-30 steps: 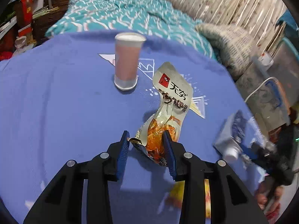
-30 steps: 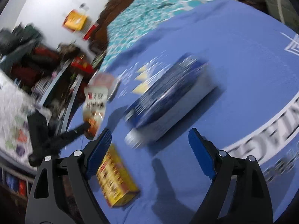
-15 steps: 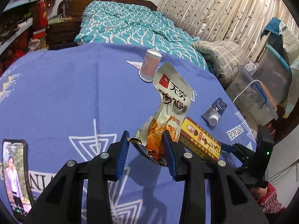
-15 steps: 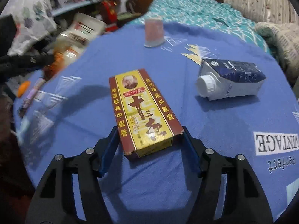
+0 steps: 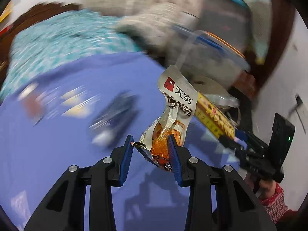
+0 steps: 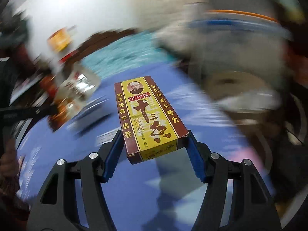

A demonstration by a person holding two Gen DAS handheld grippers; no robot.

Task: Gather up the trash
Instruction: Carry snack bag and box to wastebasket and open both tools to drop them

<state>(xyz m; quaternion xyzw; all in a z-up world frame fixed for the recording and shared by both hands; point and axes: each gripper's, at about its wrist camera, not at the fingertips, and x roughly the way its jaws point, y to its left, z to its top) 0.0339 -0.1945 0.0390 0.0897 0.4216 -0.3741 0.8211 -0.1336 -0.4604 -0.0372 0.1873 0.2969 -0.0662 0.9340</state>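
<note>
My left gripper (image 5: 151, 148) is shut on a crumpled white and orange snack wrapper (image 5: 173, 113) and holds it above the blue tablecloth (image 5: 57, 134). My right gripper (image 6: 154, 142) is shut on a yellow and brown spice box (image 6: 148, 115), lifted off the cloth. The box (image 5: 213, 113) and the right gripper (image 5: 240, 140) also show at the right of the left wrist view. The wrapper (image 6: 75, 94) shows blurred at the left of the right wrist view. Both views are smeared by motion.
A blurred dark blue milk carton (image 5: 113, 121) lies on the tablecloth. A teal bedspread (image 5: 57, 42) lies beyond the table. A round pale bin opening (image 6: 236, 88) and a clear storage box with blue and orange rim (image 6: 240, 23) sit off the table's right edge.
The right gripper closed on the spice box and lifted it off the cloth. Both grippers swung to the right toward the table's edge, each carrying its item.
</note>
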